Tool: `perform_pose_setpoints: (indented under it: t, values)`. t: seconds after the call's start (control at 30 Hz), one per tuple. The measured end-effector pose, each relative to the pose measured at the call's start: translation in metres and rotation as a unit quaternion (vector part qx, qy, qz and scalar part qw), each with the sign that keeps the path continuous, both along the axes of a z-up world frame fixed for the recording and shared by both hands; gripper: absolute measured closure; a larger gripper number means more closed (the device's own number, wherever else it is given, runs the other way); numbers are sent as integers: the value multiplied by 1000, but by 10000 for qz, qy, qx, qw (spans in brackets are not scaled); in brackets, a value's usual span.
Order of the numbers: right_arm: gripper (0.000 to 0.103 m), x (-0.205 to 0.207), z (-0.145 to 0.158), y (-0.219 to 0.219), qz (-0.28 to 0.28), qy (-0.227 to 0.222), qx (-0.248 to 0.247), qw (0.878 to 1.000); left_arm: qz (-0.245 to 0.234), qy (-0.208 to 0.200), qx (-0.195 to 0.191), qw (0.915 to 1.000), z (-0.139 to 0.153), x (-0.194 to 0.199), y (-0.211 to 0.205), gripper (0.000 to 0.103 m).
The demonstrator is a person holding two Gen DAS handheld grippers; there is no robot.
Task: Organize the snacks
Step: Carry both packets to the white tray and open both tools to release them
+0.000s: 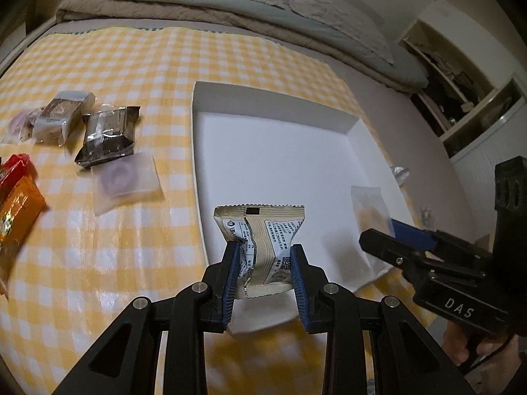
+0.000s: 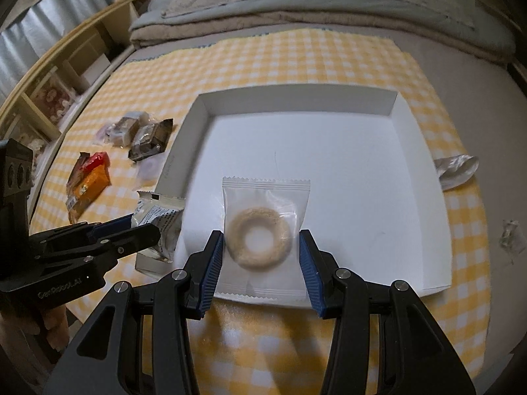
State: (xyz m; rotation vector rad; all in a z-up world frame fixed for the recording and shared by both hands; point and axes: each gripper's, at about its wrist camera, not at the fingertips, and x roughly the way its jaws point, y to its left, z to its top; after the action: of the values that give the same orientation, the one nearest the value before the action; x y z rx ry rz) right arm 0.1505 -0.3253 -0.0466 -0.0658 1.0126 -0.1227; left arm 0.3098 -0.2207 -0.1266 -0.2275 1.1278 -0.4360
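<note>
Loose snack packets (image 1: 108, 135) lie left of the white tray (image 1: 197, 151).

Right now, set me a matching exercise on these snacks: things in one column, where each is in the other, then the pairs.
Things:
1. beige printed packet
2. clear packet with a ring biscuit
3. dark foil packet
4. orange packet

Places:
A. lying on the checked cloth, nearest the white tray wall
B. between the jaws of the right gripper
C. at the cloth's left edge, beside a red packet
D. clamped in the left gripper

Pairs: 1-D, 2-B, 3-A, 4-C
</note>
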Motion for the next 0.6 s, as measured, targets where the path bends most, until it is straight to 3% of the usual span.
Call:
perform_pose_setpoints:
  t: [0.07, 0.13, 0.37, 0.47, 0.5, 0.6]
  values:
    - [56, 3, -2, -1, -53, -21, 37, 10000, 5, -4, 0, 10000, -3, 4, 0, 69]
    - [55, 6, -3, -1, -90, -55, -11, 9999, -18, -37, 12, 10000, 1, -1, 2, 56]
    - [50, 9, -3, 0, -113, -105, -93, 9998, -125, -178, 212, 9995, 2, -16, 9, 46]
    - [27, 10, -5, 0, -108, -66, 21, 9999, -164, -204, 317, 9992, 3, -24, 11, 39]
    - [14, 10, -5, 0, -128, -50, 2, 9999, -174, -211, 340, 9990, 6, -27, 11, 36]
    - [7, 6, -6, -1, -164, -84, -5, 9998, -179, -239, 433, 9986, 9, -33, 13, 30]
